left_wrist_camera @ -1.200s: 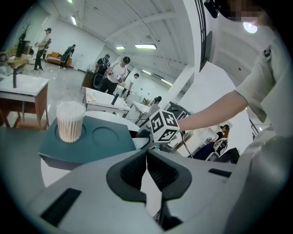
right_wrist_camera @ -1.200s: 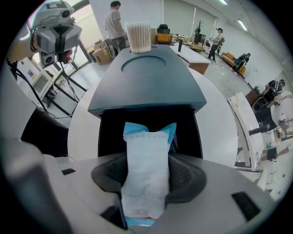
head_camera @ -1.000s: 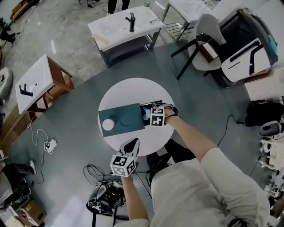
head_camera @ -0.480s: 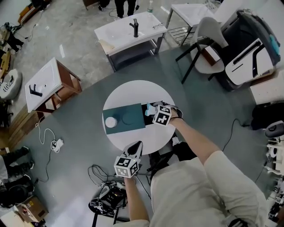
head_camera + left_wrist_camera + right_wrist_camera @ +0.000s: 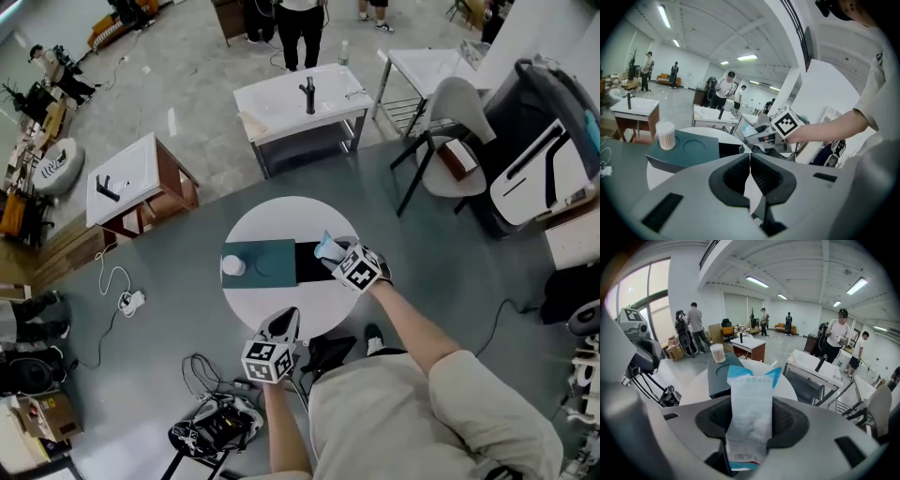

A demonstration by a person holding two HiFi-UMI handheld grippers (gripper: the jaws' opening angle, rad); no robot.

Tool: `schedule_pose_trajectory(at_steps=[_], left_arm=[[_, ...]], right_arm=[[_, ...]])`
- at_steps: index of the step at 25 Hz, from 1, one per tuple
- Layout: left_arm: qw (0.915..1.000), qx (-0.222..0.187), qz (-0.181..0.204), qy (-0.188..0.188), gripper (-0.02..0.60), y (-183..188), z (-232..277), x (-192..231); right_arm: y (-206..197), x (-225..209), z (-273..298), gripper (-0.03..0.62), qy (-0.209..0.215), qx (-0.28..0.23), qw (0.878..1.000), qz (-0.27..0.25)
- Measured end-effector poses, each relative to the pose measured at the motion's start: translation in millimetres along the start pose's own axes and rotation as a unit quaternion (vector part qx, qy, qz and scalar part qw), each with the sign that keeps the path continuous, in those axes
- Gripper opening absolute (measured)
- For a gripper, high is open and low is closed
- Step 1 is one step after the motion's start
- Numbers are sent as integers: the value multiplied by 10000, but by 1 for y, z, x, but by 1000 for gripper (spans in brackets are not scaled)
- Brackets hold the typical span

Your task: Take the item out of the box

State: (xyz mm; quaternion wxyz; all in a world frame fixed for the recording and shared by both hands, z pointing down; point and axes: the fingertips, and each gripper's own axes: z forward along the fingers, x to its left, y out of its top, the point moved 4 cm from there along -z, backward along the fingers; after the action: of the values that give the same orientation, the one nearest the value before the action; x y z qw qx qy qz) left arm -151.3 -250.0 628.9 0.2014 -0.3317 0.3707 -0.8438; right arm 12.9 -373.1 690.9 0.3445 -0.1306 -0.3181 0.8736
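On the round white table (image 5: 281, 220) lies a teal box (image 5: 261, 260) with a dark open part (image 5: 307, 263) on its right. A white jar of cotton swabs (image 5: 233, 266) stands on the teal part. My right gripper (image 5: 335, 253) is shut on a white and light-blue packet (image 5: 327, 246), held above the box's right end. In the right gripper view the packet (image 5: 751, 404) stands upright between the jaws, the teal box (image 5: 718, 375) behind it. My left gripper (image 5: 283, 320) hovers shut and empty at the table's near edge; its jaws touch in the left gripper view.
A white sink table (image 5: 298, 105) stands beyond the round table, another one (image 5: 127, 178) at the left, a grey chair (image 5: 450, 117) at the right. Cables and a dark bag (image 5: 211, 422) lie on the floor near my feet. Several people stand far off.
My right gripper has risen out of the dark open part of the box with the packet in it. The left gripper has stayed at the near table edge.
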Motion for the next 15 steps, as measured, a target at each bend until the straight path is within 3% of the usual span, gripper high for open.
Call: schedule_pose_trajectory(at_steps=[6,11,15], left_arm=[[9974,-336,402,488,23,20,11,-61],[9913,-656,375,1079,23,24,4,-107],[9838,-881,392,1512,23,22,-4,-143]], right_arm=[[-38,-14,-74,229,-90,-583,9976,359],[-53,-18,-129,229,-267,-1031,9895,973],[-53,-8,-166,229,-73,-1420,9855,930]])
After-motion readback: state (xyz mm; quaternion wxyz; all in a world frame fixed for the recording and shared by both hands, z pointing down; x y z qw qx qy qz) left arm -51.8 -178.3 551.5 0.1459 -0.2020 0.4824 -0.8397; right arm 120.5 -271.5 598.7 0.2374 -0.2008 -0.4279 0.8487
